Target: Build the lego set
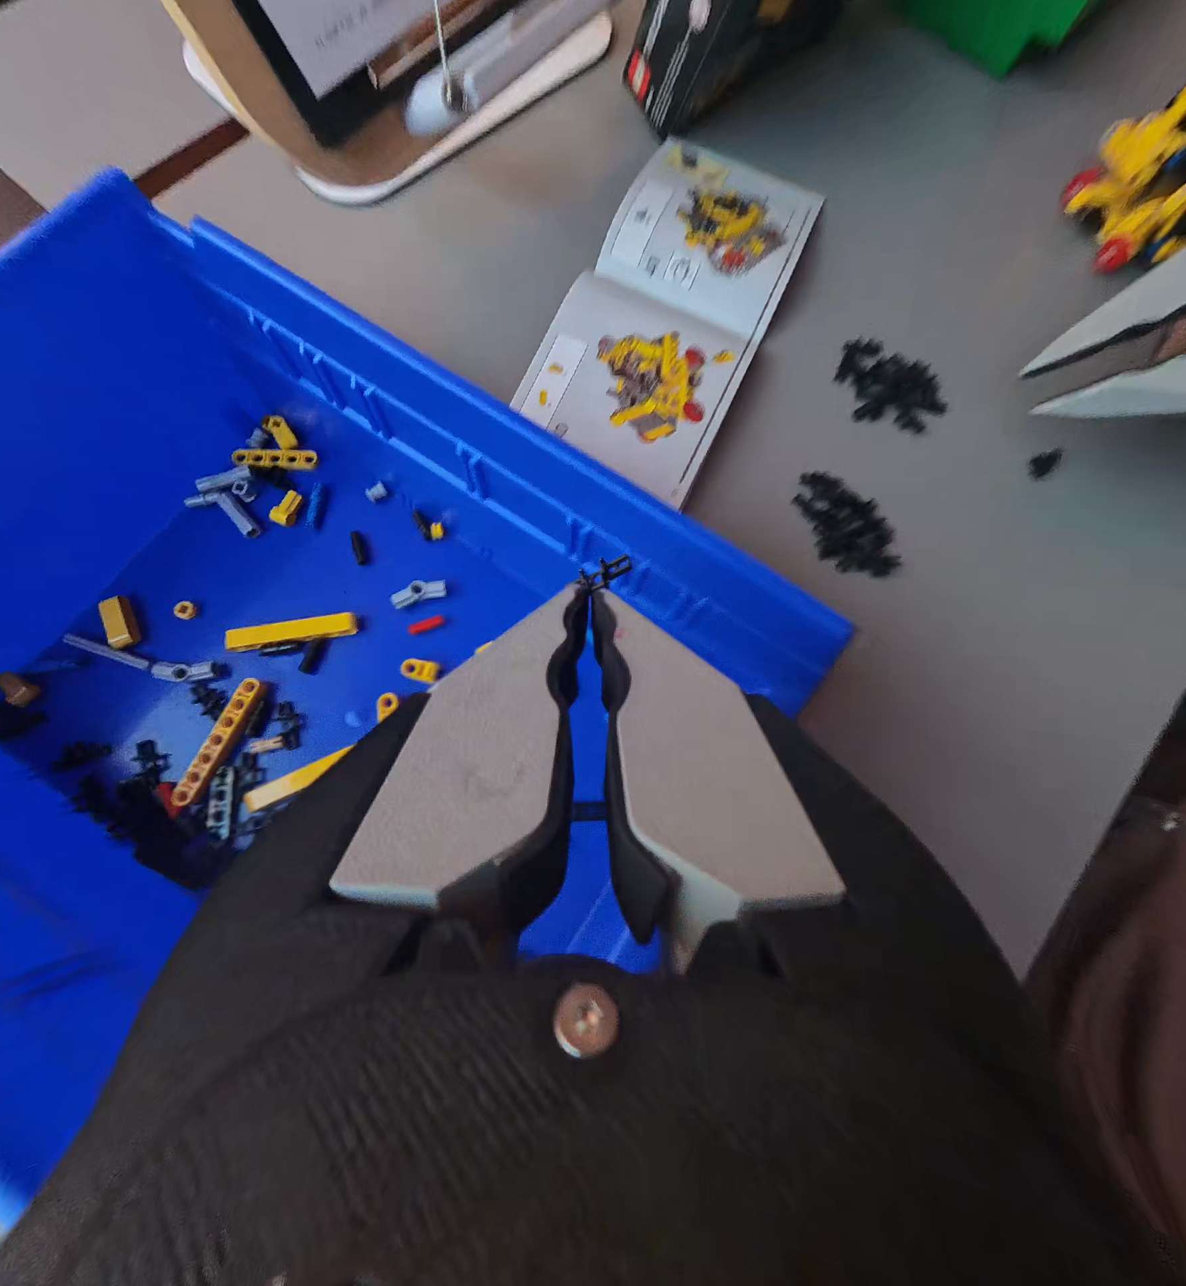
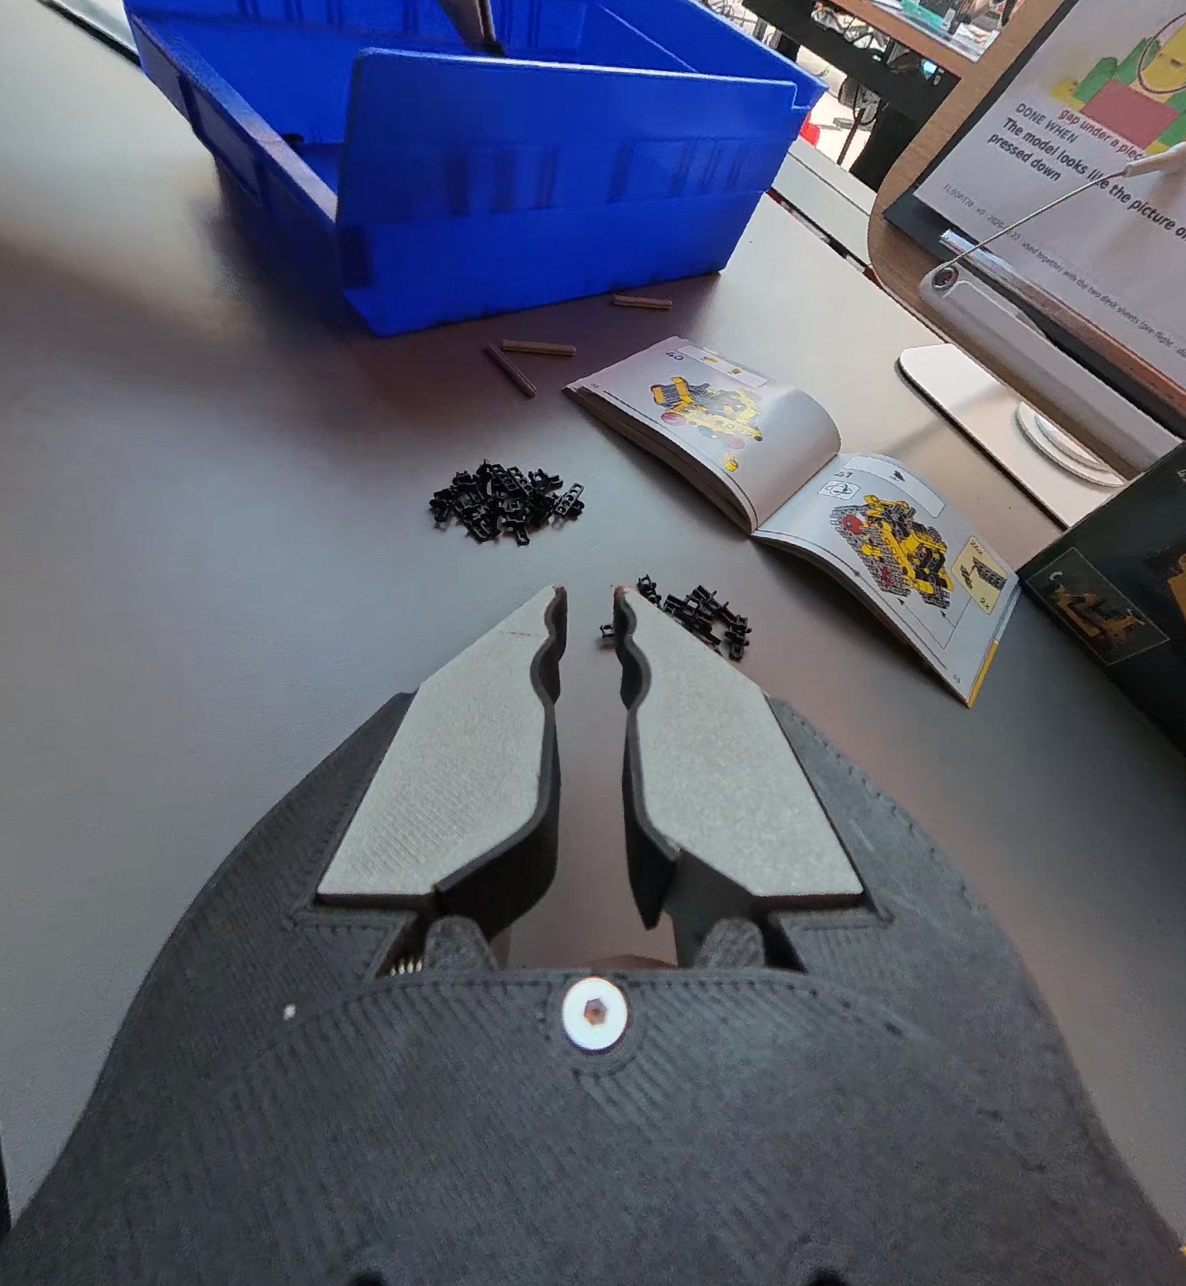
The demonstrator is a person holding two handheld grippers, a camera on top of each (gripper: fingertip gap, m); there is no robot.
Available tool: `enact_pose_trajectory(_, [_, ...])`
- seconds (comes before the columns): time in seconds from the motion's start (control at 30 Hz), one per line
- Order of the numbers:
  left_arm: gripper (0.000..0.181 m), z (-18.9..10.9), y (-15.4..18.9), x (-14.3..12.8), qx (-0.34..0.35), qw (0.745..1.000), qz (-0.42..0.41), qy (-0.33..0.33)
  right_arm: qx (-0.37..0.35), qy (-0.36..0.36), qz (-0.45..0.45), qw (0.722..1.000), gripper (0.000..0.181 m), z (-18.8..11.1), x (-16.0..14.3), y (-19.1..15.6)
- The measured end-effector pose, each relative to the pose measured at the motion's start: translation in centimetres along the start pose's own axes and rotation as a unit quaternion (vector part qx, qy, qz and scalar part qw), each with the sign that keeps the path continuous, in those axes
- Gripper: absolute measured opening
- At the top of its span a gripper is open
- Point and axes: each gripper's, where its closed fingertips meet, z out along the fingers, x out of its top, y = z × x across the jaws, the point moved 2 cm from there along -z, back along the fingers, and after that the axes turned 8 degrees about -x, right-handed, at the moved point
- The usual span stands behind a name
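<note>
My left gripper (image 1: 588, 590) is shut on a small black track link (image 1: 605, 572), held above the near rim of the blue bin (image 1: 715, 591). The bin holds several loose yellow, grey and black pieces (image 1: 228, 661). Two heaps of black track links (image 1: 846, 523) (image 1: 889, 384) lie on the grey table; they also show in the right wrist view (image 2: 506, 499) (image 2: 705, 612). My right gripper (image 2: 588, 593) is open and empty, low over the table beside the nearer heap. It also shows at the right edge of the left wrist view (image 1: 1035, 393). The yellow model (image 1: 1160, 181) stands at far right.
An open instruction booklet (image 1: 673, 320) (image 2: 805, 501) lies between bin and heaps. A black set box (image 1: 701, 62) (image 2: 1160, 598) and a stand with a printed sheet (image 2: 1077, 209) stand behind. Three brown axles (image 2: 527, 355) lie by the bin. A green block (image 1: 993, 28) sits at the back. About 25 cm separates my left fingertips from my right. The right tips stand about 20 cm off the yellow model (image 1: 1160, 181).
</note>
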Motion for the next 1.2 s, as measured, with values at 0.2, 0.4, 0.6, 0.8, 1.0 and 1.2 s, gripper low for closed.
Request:
enact_pose_trajectory(0.2, [0.0,-1.6,11.7,4.0,-0.138,0.97,-0.007,0.2,0.016,0.042,-0.011,0.999,0.008,-0.9,1.1,-0.8])
enact_pose_trajectory(0.4, [0.0,7.3,19.1,1.5,-0.19,0.973,0.02,0.132,0.085,0.112,0.036,0.989,0.01,-2.9,2.9,-1.7])
enact_pose_trajectory(0.6, [0.0,9.7,19.9,1.0,-0.197,0.965,0.03,0.167,0.148,0.126,0.072,0.978,0.013,-3.6,3.1,-2.5])
enact_pose_trajectory(0.8, [0.0,10.3,20.3,0.5,-0.212,0.959,0.043,0.185,0.169,0.106,0.036,0.979,0.011,-3.2,2.7,-4.1])
enact_pose_trajectory(1.0, [0.0,10.9,20.1,-0.1,-0.216,0.96,0.047,0.169,0.153,0.091,0.001,0.984,0.005,-2.8,2.2,-4.4])
enact_pose_trajectory(1.2, [0.0,11.0,20.1,-0.3,-0.216,0.962,0.048,0.161,0.162,0.096,0.008,0.982,0.001,-2.9,2.3,-4.4])
